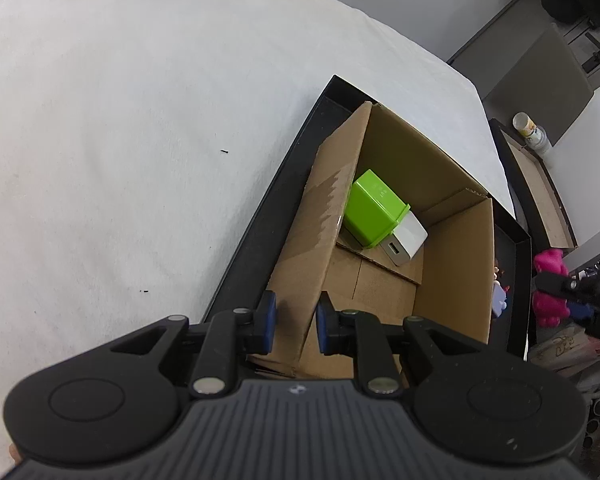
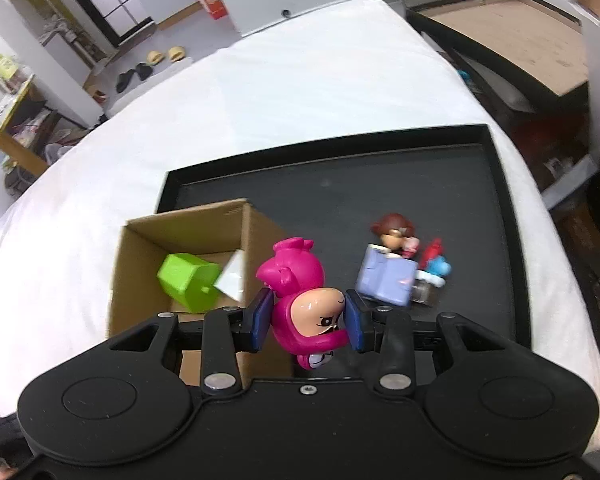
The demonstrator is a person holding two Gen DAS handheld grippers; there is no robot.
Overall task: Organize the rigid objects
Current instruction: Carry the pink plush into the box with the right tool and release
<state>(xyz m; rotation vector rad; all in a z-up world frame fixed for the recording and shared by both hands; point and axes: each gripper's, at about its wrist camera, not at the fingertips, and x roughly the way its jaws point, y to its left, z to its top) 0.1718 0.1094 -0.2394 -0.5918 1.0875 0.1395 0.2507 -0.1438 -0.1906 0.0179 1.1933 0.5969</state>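
Toy point(image 2: 300, 300), pink and smooth, sits squeezed in my right gripper point(image 2: 306, 314), up above the black tray point(image 2: 512, 248) beside the cardboard box point(image 2: 140, 272). My left gripper point(image 1: 296, 322) pinches the box flap point(image 1: 328, 216). The toy's round head could slip out and drop beside the box, I think.

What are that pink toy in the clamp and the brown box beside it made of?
The pink figure, held by the right gripper, looks like hard glossy plastic: smooth moulded curves, a painted face and a shine on it. The box is plain corrugated cardboard: matte brown, with folded flaps and a raw edge, which the left gripper pinches. Its outer wall bears a shinier strip, probably tape.
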